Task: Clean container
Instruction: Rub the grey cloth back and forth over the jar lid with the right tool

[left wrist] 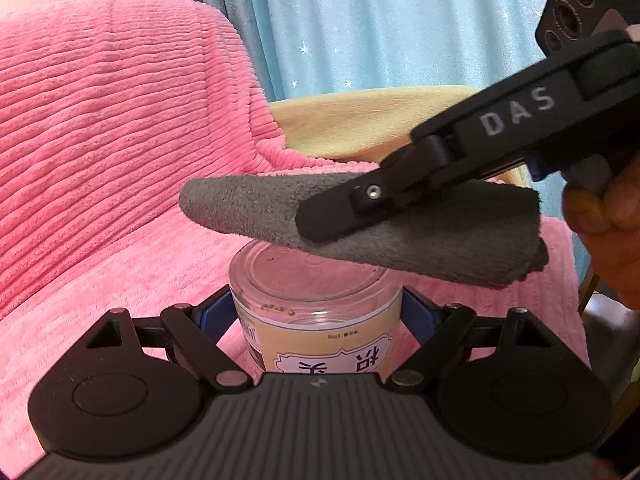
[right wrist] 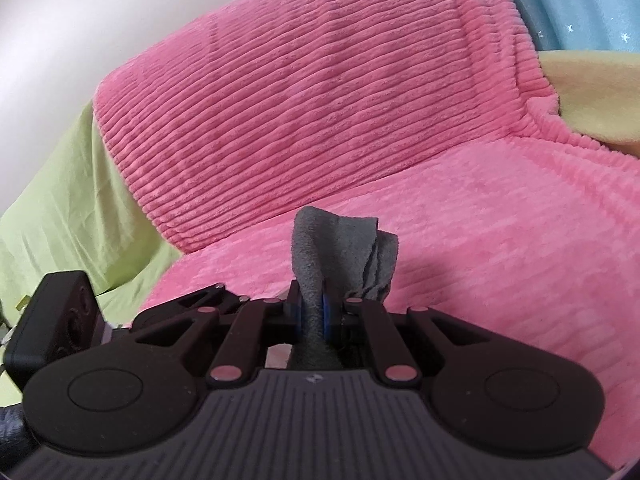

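A clear glass jar with a beige and white label sits between the blue pads of my left gripper, which is shut on its sides; the jar's open mouth faces away and up. My right gripper comes in from the right, shut on a folded grey cloth. The cloth hangs just above the jar's mouth, and I cannot tell whether it touches the rim. In the right wrist view the cloth sticks out forward from between the pressed pads of the right gripper.
A pink ribbed blanket covers the seat and backrest behind the jar. A yellow cushion and a blue starred curtain lie beyond. A hand holds the right gripper. Green fabric lies left of the blanket.
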A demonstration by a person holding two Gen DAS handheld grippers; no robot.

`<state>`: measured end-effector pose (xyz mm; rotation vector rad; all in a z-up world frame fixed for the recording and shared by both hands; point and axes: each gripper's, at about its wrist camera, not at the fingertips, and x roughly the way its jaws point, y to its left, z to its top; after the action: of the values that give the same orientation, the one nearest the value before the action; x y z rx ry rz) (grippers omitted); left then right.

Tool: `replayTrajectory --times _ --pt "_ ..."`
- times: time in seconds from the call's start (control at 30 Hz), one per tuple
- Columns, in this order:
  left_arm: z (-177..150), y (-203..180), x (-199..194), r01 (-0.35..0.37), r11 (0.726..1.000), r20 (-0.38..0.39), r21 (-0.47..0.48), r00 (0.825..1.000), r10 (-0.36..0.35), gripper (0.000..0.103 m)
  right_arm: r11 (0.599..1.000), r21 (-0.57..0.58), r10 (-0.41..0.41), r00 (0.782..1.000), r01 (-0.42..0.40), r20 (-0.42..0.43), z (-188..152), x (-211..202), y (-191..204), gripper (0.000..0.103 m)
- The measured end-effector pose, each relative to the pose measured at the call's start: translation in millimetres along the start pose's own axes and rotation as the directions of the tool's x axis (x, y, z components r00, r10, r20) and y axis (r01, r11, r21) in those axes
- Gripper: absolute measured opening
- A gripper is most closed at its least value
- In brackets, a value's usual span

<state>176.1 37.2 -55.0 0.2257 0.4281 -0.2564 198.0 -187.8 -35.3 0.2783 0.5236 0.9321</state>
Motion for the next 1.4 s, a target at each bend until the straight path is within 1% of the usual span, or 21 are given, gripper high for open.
replayTrajectory --times 0.2,0.33,0.63,0.83,0.87,0.93,1.03,1.13,1.27,1.4 --pt "2 1 4 0.000 1.000 -0.003 -0.010 1.000 0.000 0.086 1.000 -0.004 0.028 1.000 -0.028 -0.007 -2 0 5 0.007" --pt "3 2 5 -0.002 1.000 -0.005 -0.014 1.000 0.002 0.086 0.999 0.020 0.038 0.999 -0.038 -0.001 -3 1 3 0.007" --pt "4 2 6 -0.009 1.000 -0.009 -0.015 1.000 0.008 0.086 0.999 0.014 0.039 0.999 -0.039 0.003 -4 3 6 0.007" --pt "4 1 9 -0.013 1.000 -0.009 -0.007 1.000 0.012 0.086 0.996 0.003 0.087 0.996 -0.087 -0.011 -5 10 11 0.007" --pt "4 3 8 -0.010 1.000 -0.009 -0.006 1.000 0.010 0.086 0.996 0.000 0.091 0.996 -0.091 -0.012 -5 12 13 0.007" --pt "1 21 6 0.019 1.000 -0.005 0.000 1.000 -0.019 0.086 0.996 -0.012 0.093 0.996 -0.093 -0.012 -5 16 16 0.007" --pt "1 23 6 0.018 1.000 -0.006 0.000 1.000 -0.018 0.086 0.996 -0.034 0.084 0.996 -0.084 -0.008 -1 22 16 0.006" --pt "2 23 8 0.016 1.000 -0.005 0.008 1.000 -0.016 0.086 0.997 -0.053 0.050 0.999 -0.049 0.014 3 26 13 0.006" --pt "2 24 10 0.014 1.000 -0.004 0.018 1.000 -0.014 0.086 0.999 -0.043 -0.015 0.999 0.017 0.043 5 25 7 0.006" --pt "3 29 12 0.019 1.000 -0.003 0.017 1.000 -0.019 0.086 0.999 -0.034 -0.036 0.998 0.038 0.051 5 21 3 0.006"
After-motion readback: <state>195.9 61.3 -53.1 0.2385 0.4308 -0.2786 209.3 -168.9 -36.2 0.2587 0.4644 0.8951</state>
